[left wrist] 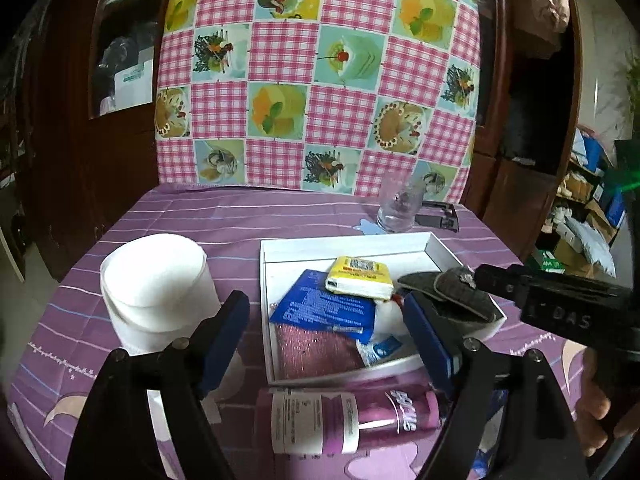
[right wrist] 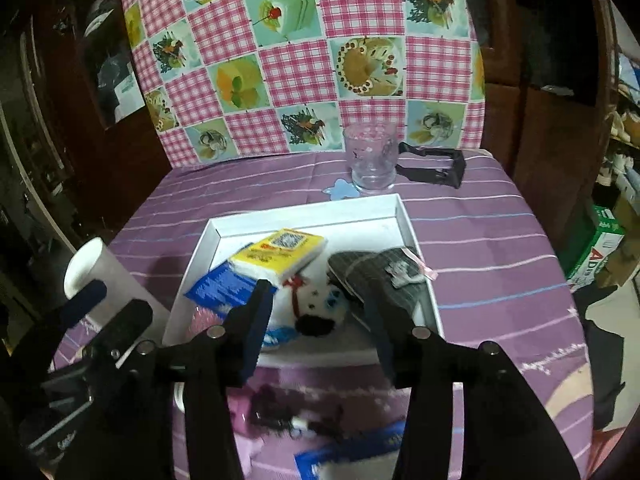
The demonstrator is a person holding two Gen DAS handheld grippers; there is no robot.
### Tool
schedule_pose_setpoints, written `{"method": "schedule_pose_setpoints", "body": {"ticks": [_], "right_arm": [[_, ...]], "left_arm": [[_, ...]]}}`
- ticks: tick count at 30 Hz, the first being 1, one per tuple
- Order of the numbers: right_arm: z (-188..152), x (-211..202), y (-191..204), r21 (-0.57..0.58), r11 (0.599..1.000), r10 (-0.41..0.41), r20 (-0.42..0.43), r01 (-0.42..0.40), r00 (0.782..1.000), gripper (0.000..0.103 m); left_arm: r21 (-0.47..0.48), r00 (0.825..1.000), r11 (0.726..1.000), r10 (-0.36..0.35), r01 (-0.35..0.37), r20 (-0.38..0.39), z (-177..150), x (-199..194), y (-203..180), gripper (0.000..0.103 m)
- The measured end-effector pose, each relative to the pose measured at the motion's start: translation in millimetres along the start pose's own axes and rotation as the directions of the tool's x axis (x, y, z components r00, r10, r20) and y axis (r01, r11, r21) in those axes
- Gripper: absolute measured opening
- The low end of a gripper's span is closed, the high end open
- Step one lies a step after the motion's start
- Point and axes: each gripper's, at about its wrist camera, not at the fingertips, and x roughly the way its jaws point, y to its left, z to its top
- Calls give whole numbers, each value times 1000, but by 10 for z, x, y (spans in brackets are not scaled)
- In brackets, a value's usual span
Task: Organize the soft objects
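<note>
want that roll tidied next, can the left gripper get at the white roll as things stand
Probably yes. The left gripper is open and empty, and the white roll stands beside the white tray with nothing in front of it.

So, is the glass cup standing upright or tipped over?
Upright. The cup stands on its base on the table behind the tray, mouth up.

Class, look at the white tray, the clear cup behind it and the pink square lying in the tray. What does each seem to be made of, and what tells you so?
White tray: probably cardboard or thin plastic, matt; straight folded-looking walls with sharp corners.
Clear cup: glass or hard plastic, glossy; the checked cloth shows through it.
Pink square: seemingly a woven, sparkly fabric, perhaps a scouring cloth; tiny glints across a flat, limp surface.
</note>
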Motion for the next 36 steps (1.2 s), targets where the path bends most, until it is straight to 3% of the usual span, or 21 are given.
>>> {"method": "schedule_pose_setpoints", "body": {"ticks": [10,14,23,32,36], "right_arm": [[-333,-354,-191,15,999,-44,-18,45,999,51],[-478,-411,-256,31,998,-54,-36,55,998,51],[-771,-578,-262,32,999,-23,-47,25,999,51],[-1008,-803,-370,45,999,31,-14,-30,999,51],[-1115,-829,-517,47,999,7,-38,-5,999,51]], "left_arm": [[24,999,999,28,-27,-28,-238,-208,-62,80],[5,997,1000,-9,10,-73,-329,-233,-22,80],[65,998,997,-38,41,-56,-526,-321,-140,80],[135,984,978,-148,161,-100,-713,-388,-365,80],[149,974,967,-192,208,-119,-766,-421,-446,80]]}}
